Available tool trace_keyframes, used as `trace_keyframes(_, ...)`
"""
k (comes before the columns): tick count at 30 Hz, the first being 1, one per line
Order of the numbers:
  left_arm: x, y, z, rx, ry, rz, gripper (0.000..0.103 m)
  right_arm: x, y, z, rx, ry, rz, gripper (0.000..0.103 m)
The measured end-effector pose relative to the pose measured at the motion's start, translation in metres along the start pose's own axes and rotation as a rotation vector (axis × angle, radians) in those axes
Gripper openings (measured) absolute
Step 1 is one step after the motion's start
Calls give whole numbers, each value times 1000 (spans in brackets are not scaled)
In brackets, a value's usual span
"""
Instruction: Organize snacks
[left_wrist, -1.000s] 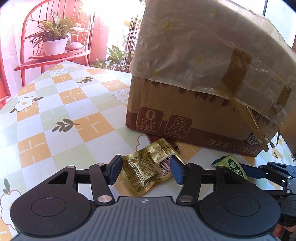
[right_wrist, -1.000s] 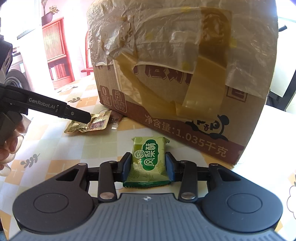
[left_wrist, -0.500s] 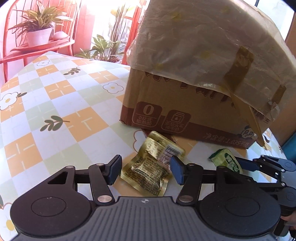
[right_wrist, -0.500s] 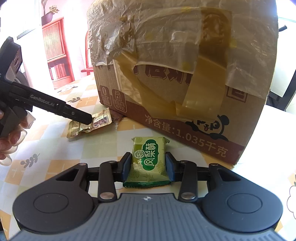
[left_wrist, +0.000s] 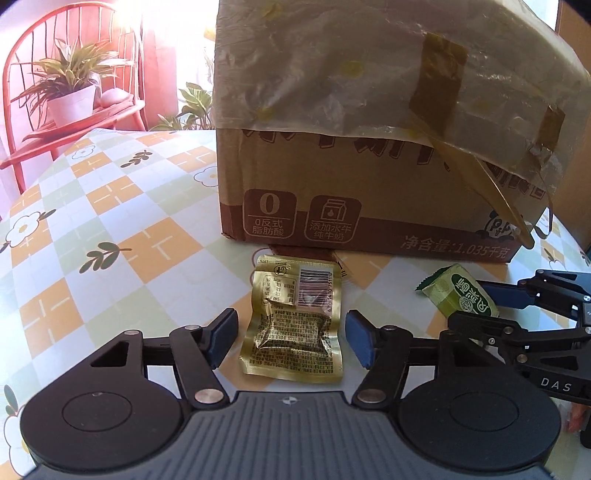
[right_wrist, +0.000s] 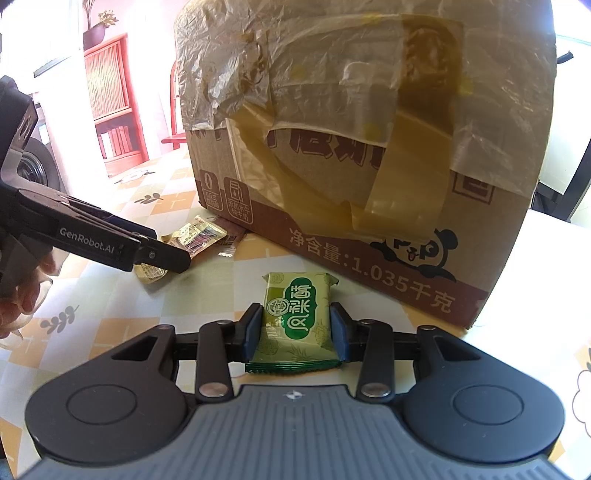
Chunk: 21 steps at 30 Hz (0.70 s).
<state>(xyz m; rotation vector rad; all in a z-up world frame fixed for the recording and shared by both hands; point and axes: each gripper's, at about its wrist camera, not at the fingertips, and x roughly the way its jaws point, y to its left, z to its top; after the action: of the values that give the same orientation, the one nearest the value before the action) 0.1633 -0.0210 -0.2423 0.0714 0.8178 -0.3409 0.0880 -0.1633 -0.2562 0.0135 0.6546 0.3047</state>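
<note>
Right claw (right_wrist: 295, 330) clenched on green snack packet (right_wrist: 298, 320), blue pads (right_wrist: 252, 332) pressed to both its sides, white Chinese characters across its green label, packet low over the desk (right_wrist: 110, 295). Left claw (left_wrist: 290, 334) released, fingers spread either side of gold foil snack pouch (left_wrist: 293, 317), touching neither; pouch flat on the flowered checked desk, barcode and fine print facing up. Behind both, cardboard box (right_wrist: 369, 184) under taped plastic film, printed "1.035" with a panda and a "0" icon. "GenRobot.AI" readable along left claw's arm, "DAS" on the right claw's body.
</note>
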Motion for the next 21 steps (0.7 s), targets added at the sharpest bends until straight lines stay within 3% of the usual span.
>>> trace_keyframes(8,-2,-15,-4,42,-21,79,67,0,0,0,0,0,0,42)
trace_keyframes(11,-6,-16,-6,38,-30,81,59,0,0,0,0,0,0,42)
trace_keyframes(21,-13,-6,-9,4,-31,59,55,0,1,0,0,0,-1,42)
